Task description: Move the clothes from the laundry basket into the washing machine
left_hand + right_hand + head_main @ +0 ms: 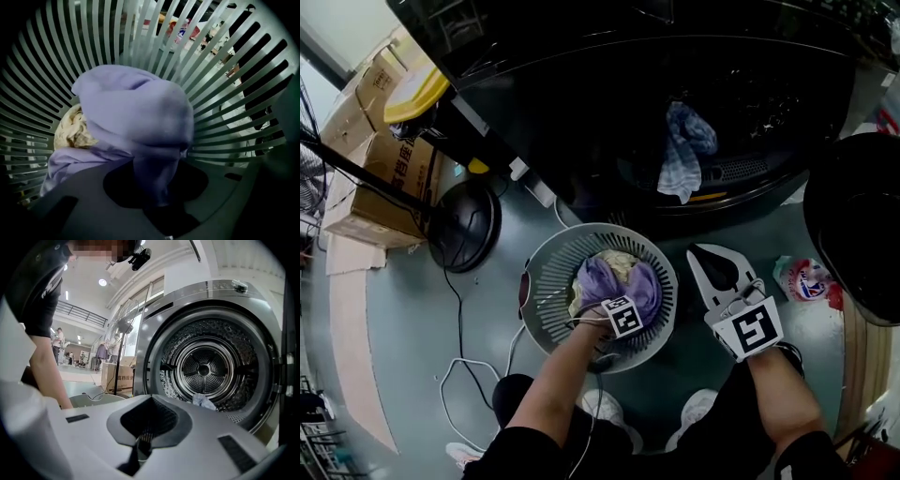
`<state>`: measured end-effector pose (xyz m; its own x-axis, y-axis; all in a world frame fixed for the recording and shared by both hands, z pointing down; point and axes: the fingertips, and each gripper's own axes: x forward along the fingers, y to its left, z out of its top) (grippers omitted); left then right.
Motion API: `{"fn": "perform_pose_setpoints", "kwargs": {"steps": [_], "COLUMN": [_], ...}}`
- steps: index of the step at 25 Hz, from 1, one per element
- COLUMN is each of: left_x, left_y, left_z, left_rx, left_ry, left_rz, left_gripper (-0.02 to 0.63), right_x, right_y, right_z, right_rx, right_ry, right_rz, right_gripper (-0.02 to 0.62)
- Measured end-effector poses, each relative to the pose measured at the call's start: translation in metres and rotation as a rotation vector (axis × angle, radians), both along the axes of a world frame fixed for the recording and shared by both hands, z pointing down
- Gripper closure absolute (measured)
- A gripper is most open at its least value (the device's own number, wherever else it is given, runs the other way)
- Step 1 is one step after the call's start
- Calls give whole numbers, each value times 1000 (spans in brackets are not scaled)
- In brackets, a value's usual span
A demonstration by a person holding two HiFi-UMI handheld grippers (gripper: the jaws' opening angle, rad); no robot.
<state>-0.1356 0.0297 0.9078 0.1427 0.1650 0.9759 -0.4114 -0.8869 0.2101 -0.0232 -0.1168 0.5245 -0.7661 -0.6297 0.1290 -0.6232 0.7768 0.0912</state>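
Note:
A round white slatted laundry basket (546, 272) stands on the floor in front of the open washing machine (694, 103). In it lie a purple garment (630, 281) and a yellow cloth (617, 262). My left gripper (614, 294) points steeply down into the basket, shut on a fold of the purple garment (136, 112), which bunches up over the jaws; the yellow cloth (72, 131) lies to its left. My right gripper (705, 258) is beside the basket, level, shut and empty, facing the drum (206, 369). A blue-and-white checked cloth (682, 150) hangs over the drum's lip.
The washer's round door (858, 225) stands open at the right. A detergent pouch (806, 279) lies on the floor near it. A black fan base (464, 225), cardboard boxes (380, 141), a white power strip (534, 187) and cables (464, 375) are on the left.

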Motion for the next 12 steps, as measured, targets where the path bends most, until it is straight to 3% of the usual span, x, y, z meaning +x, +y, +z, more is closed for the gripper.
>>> {"fn": "perform_pose_setpoints", "kwargs": {"steps": [5,12], "left_x": [3,-3], "left_y": [-12,-59], "left_z": [-38,-146], "left_rx": [66,391], "left_ry": [59,182], "left_rz": [-17,-113], "left_gripper": [488,491], "right_x": [-6,-4], "right_y": [-2,-7], "right_z": [-9,-17], "right_rx": [14,26], "right_ry": [-26,-42], "right_rz": [-13,-7], "right_gripper": [589,589]}}
